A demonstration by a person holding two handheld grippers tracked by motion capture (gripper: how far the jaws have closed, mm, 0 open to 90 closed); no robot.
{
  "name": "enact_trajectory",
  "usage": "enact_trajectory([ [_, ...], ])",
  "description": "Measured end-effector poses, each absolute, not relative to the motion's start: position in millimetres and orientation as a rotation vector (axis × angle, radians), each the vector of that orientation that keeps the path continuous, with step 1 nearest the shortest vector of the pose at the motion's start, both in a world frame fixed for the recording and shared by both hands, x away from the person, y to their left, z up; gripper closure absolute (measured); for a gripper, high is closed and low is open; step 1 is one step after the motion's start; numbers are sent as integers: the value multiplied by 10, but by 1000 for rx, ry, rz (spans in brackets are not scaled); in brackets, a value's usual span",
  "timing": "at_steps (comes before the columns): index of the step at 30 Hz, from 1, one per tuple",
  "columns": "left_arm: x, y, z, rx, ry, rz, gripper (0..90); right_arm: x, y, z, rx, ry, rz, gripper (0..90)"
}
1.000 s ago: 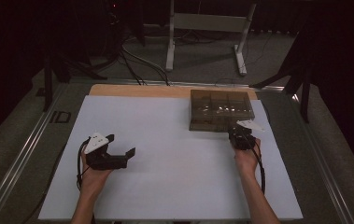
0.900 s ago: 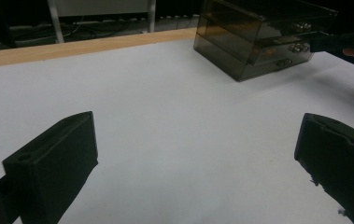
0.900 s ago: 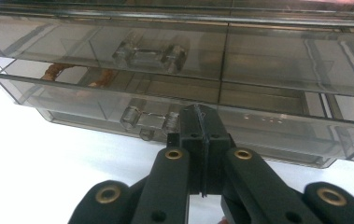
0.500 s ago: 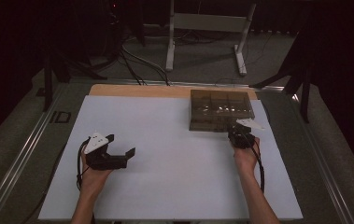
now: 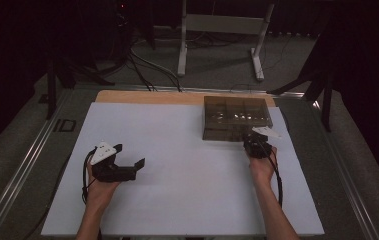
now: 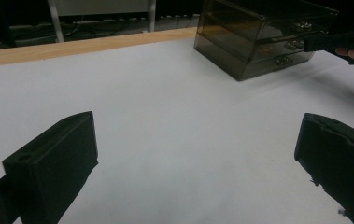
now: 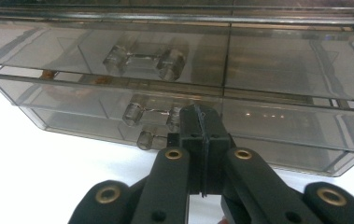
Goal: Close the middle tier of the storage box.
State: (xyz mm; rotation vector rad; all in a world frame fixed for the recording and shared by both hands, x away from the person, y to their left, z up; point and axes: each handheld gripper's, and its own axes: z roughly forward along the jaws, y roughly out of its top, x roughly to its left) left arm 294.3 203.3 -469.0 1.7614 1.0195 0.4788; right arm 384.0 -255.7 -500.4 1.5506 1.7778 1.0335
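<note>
Right gripper (image 5: pixel 258 143), black two-jaw tongs with a grey three-cornered plate on top, sat at the near face of the smoked transparent plastic drawer chest (image 5: pixel 235 117). In the right gripper view its jaws were pressed flat together, pad against pad, the tips (image 7: pixel 201 122) up against the front of a lower drawer, just right of that drawer's clear bar handle (image 7: pixel 150 114). Whether the tips actually caught anything between them could not be made out; nothing showed between the pads. The upper drawer's clear handle (image 7: pixel 144 58) stood above and to the left, untouched.

Left gripper (image 5: pixel 127 164), same make, rested low over the white table sheet (image 5: pixel 177 185) in the near left part of the table, well apart from the chest. Jaws spread wide, nothing between them but bare sheet; both black pads framed the left gripper view, left pad (image 6: pixel 55 163) and right pad (image 6: pixel 338 163).

The chest stood on the far right part of the sheet, near the strip of bare wooden edge (image 5: pixel 152 97) at the far side. Three stacked drawer fronts (image 6: pixel 282 46) were visible from the left gripper view, with the right gripper's jaws (image 6: pixel 326 42) reaching in level from the right.

Both of the person's forearms came in from the near edge, cable trailing from each gripper.
</note>
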Motion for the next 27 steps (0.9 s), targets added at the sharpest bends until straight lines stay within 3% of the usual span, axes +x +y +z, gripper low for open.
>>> enact_trajectory([
  [27,2947,2028,-4691,1763,1019,480,9,3901,-2540,-5015,1568,1774,1029,900],
])
